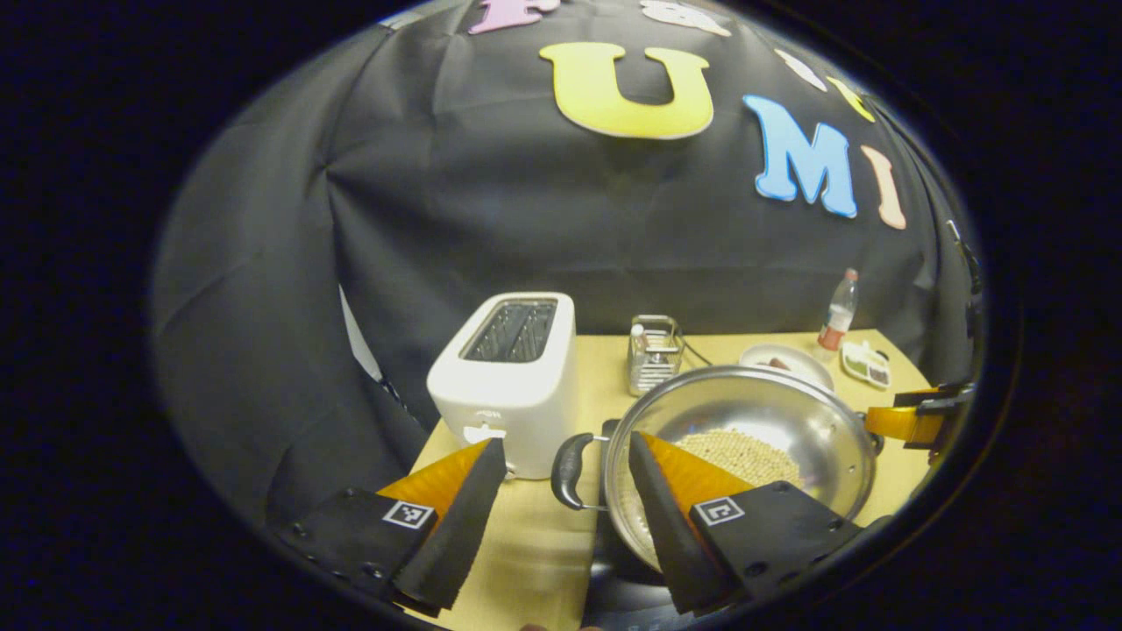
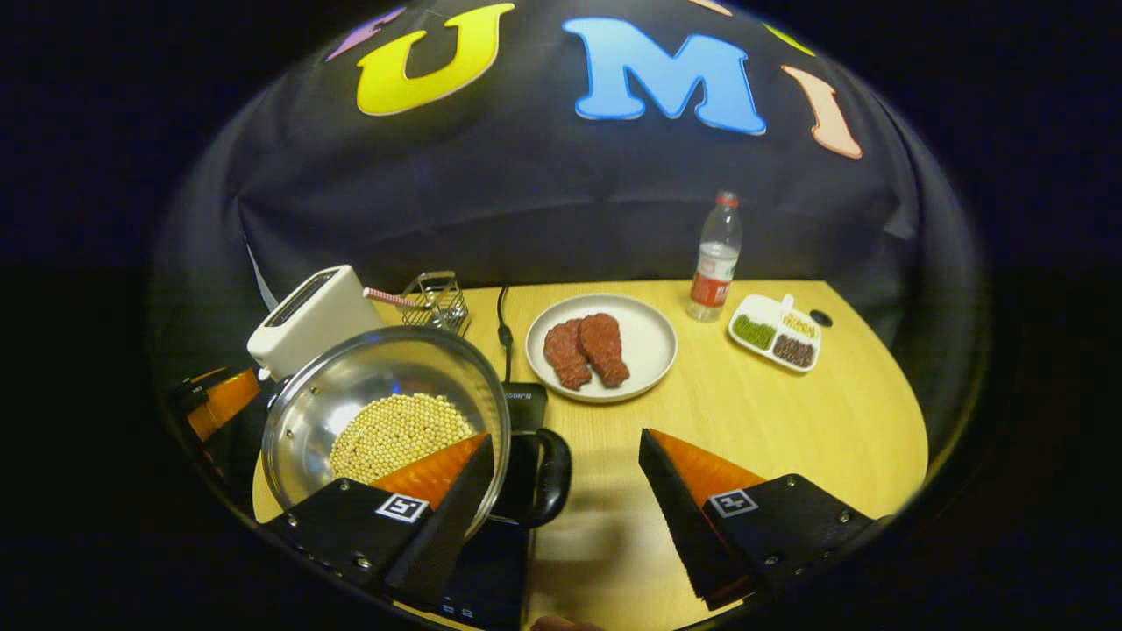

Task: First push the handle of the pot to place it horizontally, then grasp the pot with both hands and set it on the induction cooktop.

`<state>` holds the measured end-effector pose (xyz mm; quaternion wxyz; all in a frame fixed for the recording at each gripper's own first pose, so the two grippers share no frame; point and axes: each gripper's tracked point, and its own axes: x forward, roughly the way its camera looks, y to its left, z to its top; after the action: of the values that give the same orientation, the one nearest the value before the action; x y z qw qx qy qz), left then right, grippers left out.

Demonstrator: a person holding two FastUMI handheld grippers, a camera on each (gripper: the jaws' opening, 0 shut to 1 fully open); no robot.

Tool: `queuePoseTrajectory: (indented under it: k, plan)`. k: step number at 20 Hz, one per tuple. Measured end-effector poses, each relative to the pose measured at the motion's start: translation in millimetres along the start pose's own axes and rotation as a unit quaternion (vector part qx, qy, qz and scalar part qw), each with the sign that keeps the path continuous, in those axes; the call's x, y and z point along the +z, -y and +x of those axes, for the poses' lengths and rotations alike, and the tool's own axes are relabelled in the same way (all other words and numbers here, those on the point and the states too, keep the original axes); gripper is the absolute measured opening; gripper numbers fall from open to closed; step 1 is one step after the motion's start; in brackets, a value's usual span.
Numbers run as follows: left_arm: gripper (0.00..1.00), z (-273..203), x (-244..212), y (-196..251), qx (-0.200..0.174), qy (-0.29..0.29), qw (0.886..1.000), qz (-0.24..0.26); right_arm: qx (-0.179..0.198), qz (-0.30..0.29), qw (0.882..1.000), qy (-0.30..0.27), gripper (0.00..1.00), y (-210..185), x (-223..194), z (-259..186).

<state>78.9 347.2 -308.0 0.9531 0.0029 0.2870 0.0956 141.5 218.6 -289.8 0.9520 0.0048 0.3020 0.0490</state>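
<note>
Both tongs apart: left tongs (image 1: 568, 513) straddle pot (image 1: 745, 438) handle (image 1: 568, 469), right tongs (image 2: 561, 499) likewise; toaster (image 1: 508, 377) near, contact unclear.

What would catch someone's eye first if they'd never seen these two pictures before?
Probably the shiny steel pot holding pale round beans, sitting on the black induction cooktop at the table's near edge, with an open gripper straddling each side handle. Next, the white plate with two pieces of red meat mid-table, and the white toaster behind the pot.
</note>
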Motion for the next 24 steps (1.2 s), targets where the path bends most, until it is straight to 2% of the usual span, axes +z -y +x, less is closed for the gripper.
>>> queuePoseTrajectory:
  k: [2, 3, 6, 8, 10, 11, 14, 15, 16, 18, 20, 21, 22, 24]
  plan:
    - [0.94, -30.8, 27.1, 17.0, 0.007, 0.034, 0.999, -0.003, 0.001, -0.002, 0.999, 0.035, 1.00, 16.3, 23.9, -27.9]
    - [0.92, -47.2, 43.9, 30.1, 0.010, 0.054, 0.998, -0.005, 0.003, -0.002, 0.999, 0.054, 1.00, 26.2, 36.9, -41.5]
    - [0.92, -102.6, 98.1, 91.3, -0.007, 0.107, 0.994, -0.016, 0.014, 0.000, 0.993, 0.118, 1.00, 56.5, 79.1, -89.0]
    - [0.92, -128.7, 118.2, 134.4, -0.013, 0.135, 0.991, -0.007, 0.019, 0.006, 0.987, 0.159, 1.00, 83.1, 105.5, -123.5]
    - [0.94, -157.1, 129.6, 174.2, -0.003, 0.152, 0.988, -0.004, 0.019, 0.003, 0.981, 0.193, 1.00, 113.2, 125.5, -156.3]
    - [0.90, -172.4, 136.6, 201.1, -0.010, 0.167, 0.986, -0.006, 0.021, 0.005, 0.979, 0.205, 1.00, 124.5, 132.4, -173.2]
    - [0.94, -210.6, 158.1, 265.8, -0.030, 0.203, 0.979, -0.003, 0.013, 0.005, 0.972, 0.235, 0.99, 162.6, 147.9, -216.3]
    - [0.92, -225.2, 168.3, 279.8, -0.036, 0.214, 0.976, 0.000, 0.008, 0.005, 0.970, 0.243, 0.99, 174.6, 151.8, -230.8]
    - [0.87, -238.1, 183.8, 286.5, -0.034, 0.231, 0.972, 0.001, 0.008, 0.005, 0.968, 0.252, 1.00, 185.7, 156.4, -242.7]
    - [0.94, -261.5, 206.1, 286.4, -0.015, 0.257, 0.966, -0.003, 0.008, 0.015, 0.961, 0.278, 0.99, 201.9, 167.0, -266.1]
    - [0.94, -284.1, 219.6, 296.6, -0.020, 0.270, 0.962, -0.022, 0.015, 0.027, 0.957, 0.287, 1.00, 215.6, 171.5, -288.8]
    - [0.90, -292.3, 220.8, 298.9, -0.023, 0.271, 0.962, -0.024, 0.017, 0.027, 0.956, 0.291, 1.00, 222.1, 172.9, -294.6]
    - [0.94, -302.0, 223.7, 299.0, -0.022, 0.276, 0.961, -0.023, 0.016, 0.026, 0.955, 0.296, 1.00, 228.3, 175.0, -298.7]
    - [0.94, -314.1, 226.4, 292.2, -0.006, 0.278, 0.960, -0.015, 0.021, 0.031, 0.955, 0.294, 1.00, 233.5, 175.1, -309.1]
